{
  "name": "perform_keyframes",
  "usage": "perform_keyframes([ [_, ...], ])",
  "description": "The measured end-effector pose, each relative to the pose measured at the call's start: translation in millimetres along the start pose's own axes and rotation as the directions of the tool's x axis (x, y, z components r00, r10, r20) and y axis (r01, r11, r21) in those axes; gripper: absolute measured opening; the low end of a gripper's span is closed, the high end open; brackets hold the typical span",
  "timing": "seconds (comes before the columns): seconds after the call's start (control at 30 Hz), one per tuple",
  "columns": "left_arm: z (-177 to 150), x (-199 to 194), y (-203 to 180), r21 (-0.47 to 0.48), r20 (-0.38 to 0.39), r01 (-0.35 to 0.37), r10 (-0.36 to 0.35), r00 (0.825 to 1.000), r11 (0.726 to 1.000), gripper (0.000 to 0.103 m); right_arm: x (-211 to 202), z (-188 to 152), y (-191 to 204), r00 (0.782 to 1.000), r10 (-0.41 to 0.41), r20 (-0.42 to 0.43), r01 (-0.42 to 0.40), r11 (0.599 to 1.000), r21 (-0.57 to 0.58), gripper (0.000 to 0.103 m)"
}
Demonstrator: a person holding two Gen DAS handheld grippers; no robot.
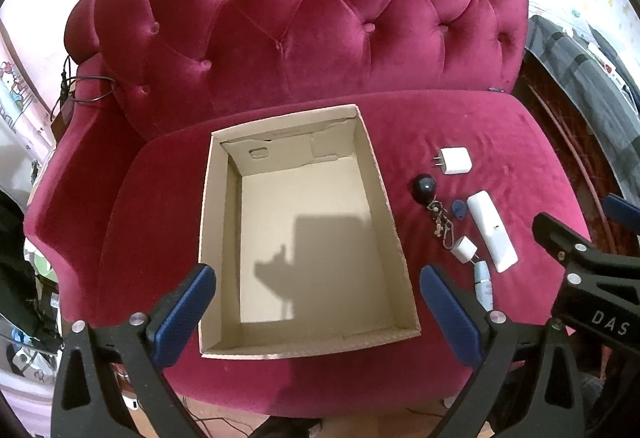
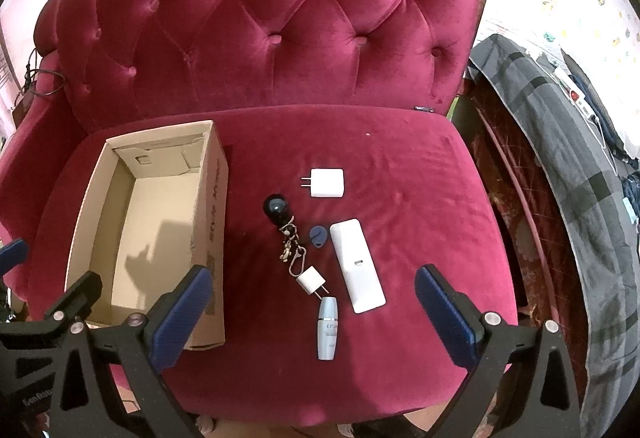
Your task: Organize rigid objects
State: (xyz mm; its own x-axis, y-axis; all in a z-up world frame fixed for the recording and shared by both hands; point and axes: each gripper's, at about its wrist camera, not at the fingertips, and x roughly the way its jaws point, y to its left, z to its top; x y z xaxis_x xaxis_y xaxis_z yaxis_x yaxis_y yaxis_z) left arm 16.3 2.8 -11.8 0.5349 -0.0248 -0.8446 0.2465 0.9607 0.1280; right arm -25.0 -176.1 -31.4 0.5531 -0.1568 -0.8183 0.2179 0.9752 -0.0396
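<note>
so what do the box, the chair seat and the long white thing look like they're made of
Box: plain tan cardboard, matte, with folded flaps and a corrugated edge. Chair seat: crimson velvet-like fabric, whose nap catches light in streaks. Long white thing: probably moulded plastic, smooth with rounded corners and a faint sheen.

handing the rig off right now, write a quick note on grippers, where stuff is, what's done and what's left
Left gripper: open, empty, over the open cardboard box.
Right gripper: open, empty, over the loose items.
Box sits on the red velvet armchair seat, nothing inside.
Beside it on the seat: large white plug adapter, black round fob with keychain, blue oval tag, long white remote-like bar, small white plug, pale blue tube.
Done: nothing boxed.
Left: likely move all six into the box.
</note>
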Motion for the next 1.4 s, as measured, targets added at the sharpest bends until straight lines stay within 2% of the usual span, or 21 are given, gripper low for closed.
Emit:
perform_keyframes([
  [0.3,5.5,18.7,17.9,0.016,-0.021,-0.031,0.031,0.999,0.999,0.103,14.4,3.5,-1.2,1.000,-0.013,-0.003,0.013,1.000,-0.007,0.103],
  [0.77,18.8,67.9,66.9,-0.047,-0.076,-0.078,0.074,0.994,0.996,0.103,49.4,9.7,-1.4,0.999,-0.029,-0.018,0.028,0.999,-0.025,0.103],
  [1.2,13.7,125.4,108.7,-0.102,-0.140,-0.092,0.077,0.987,0.991,0.103,86.5,13.9,-1.4,0.999,-0.044,-0.030,0.043,0.998,-0.042,0.103],
  [1.4,1.8,148.1,121.3,-0.136,-0.184,-0.049,0.023,0.983,0.990,0.103,104.1,11.1,-3.8,0.998,-0.048,-0.038,0.047,0.998,-0.029,0.103],
])
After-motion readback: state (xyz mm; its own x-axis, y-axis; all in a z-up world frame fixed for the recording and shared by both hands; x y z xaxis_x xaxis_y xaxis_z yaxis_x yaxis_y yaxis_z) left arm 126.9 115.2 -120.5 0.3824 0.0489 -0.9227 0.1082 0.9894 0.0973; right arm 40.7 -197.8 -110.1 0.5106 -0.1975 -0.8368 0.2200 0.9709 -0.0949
